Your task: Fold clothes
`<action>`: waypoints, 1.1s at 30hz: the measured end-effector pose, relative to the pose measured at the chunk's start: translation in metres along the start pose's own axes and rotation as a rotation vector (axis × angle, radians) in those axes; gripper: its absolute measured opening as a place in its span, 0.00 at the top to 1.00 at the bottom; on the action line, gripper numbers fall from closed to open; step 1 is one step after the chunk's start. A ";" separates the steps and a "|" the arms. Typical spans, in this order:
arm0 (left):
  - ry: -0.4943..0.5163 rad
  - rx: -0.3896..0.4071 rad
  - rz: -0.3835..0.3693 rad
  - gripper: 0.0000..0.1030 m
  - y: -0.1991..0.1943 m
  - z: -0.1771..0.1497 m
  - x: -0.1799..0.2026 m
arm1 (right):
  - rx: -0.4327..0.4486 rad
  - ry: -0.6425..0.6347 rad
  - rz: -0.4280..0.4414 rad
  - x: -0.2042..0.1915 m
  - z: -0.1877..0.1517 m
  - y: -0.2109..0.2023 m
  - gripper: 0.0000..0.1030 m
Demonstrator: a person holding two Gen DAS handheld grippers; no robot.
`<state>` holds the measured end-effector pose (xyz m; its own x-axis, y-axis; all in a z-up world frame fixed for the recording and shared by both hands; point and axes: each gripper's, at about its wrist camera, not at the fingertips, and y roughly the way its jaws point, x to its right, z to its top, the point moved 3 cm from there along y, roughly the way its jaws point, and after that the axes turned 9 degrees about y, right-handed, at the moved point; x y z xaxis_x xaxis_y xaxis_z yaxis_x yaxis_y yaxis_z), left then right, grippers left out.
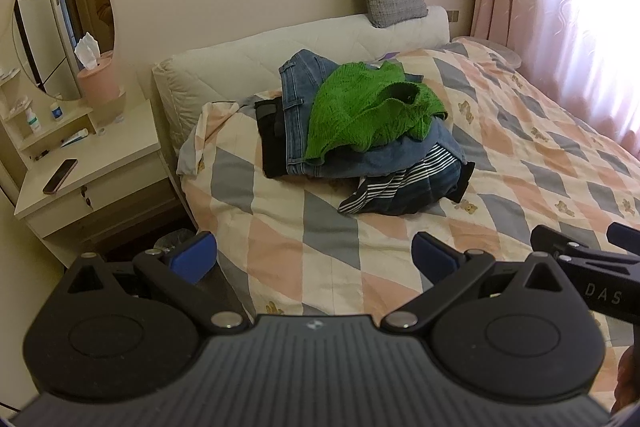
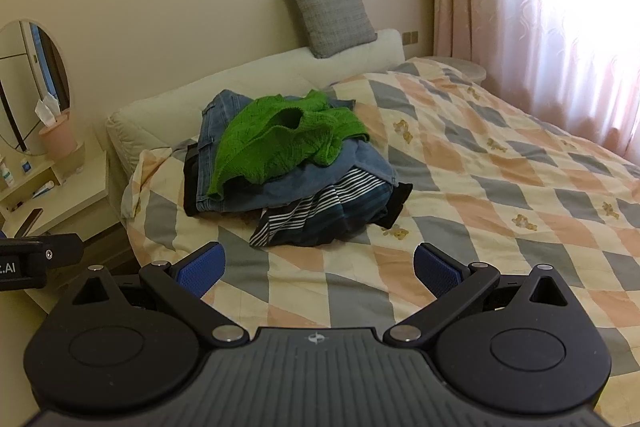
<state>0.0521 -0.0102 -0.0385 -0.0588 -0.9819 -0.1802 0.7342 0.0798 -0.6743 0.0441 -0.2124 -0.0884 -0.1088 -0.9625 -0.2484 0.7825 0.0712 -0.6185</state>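
While unfolded, clothes pile (image 2: 288, 163) well beyond each parted hand-held gripper (image 2: 320, 269).

White letters "DAS" on the right gripper (image 1: 580, 243) body at near right, ".AI" on the left gripper (image 2: 48, 253) body at near left

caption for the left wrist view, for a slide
Open left claw faces an unfolded clothes pile, green sweater on top, on a checked quilt; nightstand at left.

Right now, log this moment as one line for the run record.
stage: start, nothing folded | left hand-held gripper: open, empty | right hand-held gripper: open, empty | clothes pile: heaped on bed, green sweater topmost
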 end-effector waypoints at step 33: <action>0.081 -0.181 -0.144 0.01 0.182 0.068 -0.030 | -0.152 0.111 -0.070 -0.002 0.033 0.138 0.00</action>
<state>0.2334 0.0221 -0.1072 -0.2137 -0.9689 -0.1248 0.5816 -0.0235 -0.8131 0.1726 -0.2089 -0.1491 -0.2329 -0.9324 -0.2763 0.6697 0.0522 -0.7408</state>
